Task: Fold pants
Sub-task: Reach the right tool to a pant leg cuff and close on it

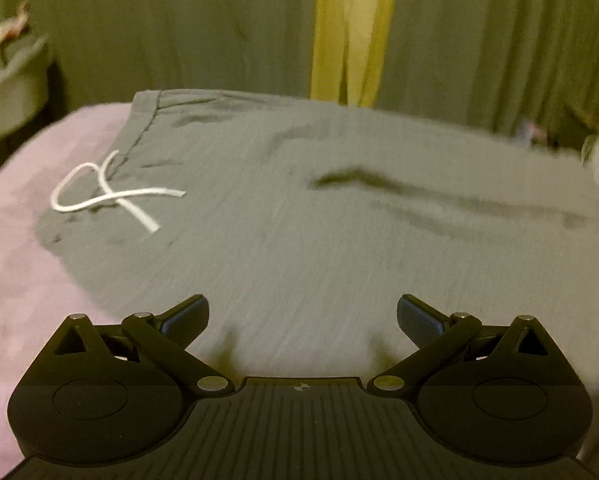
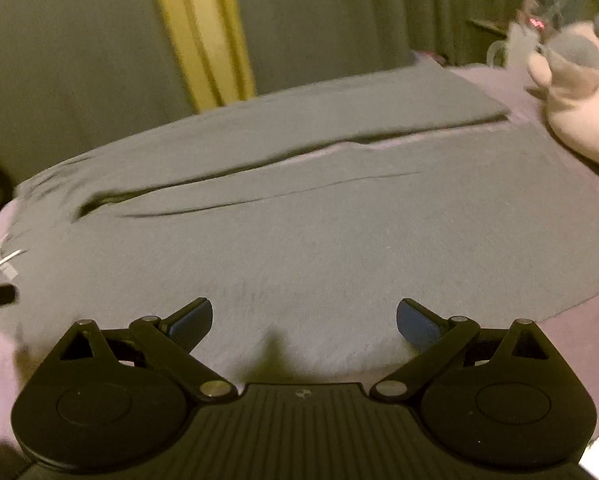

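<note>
Grey cotton drawstring pants point(image 1: 299, 220) lie flat on the pink bedspread point(image 1: 7, 272), long axis left-right, just beyond both released, empty grippers: left gripper point(image 1: 302, 320) nearer the waistband, right gripper point(image 2: 304, 322) nearer the legs.

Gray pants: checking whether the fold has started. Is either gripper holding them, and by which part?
Nothing is held. The left gripper and right gripper are both open above the gray pants, with nothing between their fingers.

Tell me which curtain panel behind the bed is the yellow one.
The narrow yellow curtain strip hanging straight behind the grey fabric pants; the wider curtains on either side of it are dull grey-green.
</note>
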The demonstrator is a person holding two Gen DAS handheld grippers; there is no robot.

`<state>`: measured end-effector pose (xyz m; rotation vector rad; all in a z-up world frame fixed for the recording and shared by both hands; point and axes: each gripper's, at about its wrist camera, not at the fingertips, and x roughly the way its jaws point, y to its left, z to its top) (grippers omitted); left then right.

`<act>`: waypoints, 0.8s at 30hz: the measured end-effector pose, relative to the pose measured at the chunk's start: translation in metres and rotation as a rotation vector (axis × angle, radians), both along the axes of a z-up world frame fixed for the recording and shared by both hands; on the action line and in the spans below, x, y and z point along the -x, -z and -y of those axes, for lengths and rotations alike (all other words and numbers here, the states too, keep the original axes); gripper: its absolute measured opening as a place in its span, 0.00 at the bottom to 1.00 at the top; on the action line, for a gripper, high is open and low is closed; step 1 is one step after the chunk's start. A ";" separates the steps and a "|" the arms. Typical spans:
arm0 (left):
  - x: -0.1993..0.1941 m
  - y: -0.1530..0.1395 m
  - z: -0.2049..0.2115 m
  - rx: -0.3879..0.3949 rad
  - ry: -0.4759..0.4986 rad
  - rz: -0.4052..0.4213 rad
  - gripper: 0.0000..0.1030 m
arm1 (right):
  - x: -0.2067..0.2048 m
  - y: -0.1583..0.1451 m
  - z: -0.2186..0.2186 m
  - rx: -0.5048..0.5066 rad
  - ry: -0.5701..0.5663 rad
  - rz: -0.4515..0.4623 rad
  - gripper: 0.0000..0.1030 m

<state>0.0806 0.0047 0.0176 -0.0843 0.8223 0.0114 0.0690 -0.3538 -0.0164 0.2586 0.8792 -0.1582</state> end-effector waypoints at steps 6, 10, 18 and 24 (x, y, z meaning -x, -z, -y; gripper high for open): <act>-0.076 0.034 -0.004 0.128 -0.122 0.044 1.00 | -0.103 -0.009 0.052 -0.132 0.134 0.022 0.96; -0.092 0.071 -0.027 0.114 -0.210 0.082 1.00 | -0.189 0.006 0.085 -0.204 0.212 -0.037 0.96; -0.118 0.088 -0.055 0.107 -0.262 0.170 1.00 | -0.358 0.060 0.113 -0.222 0.384 -0.103 0.75; -0.121 0.095 -0.063 0.125 -0.260 0.203 1.00 | -0.420 0.081 0.122 -0.235 0.489 -0.108 0.74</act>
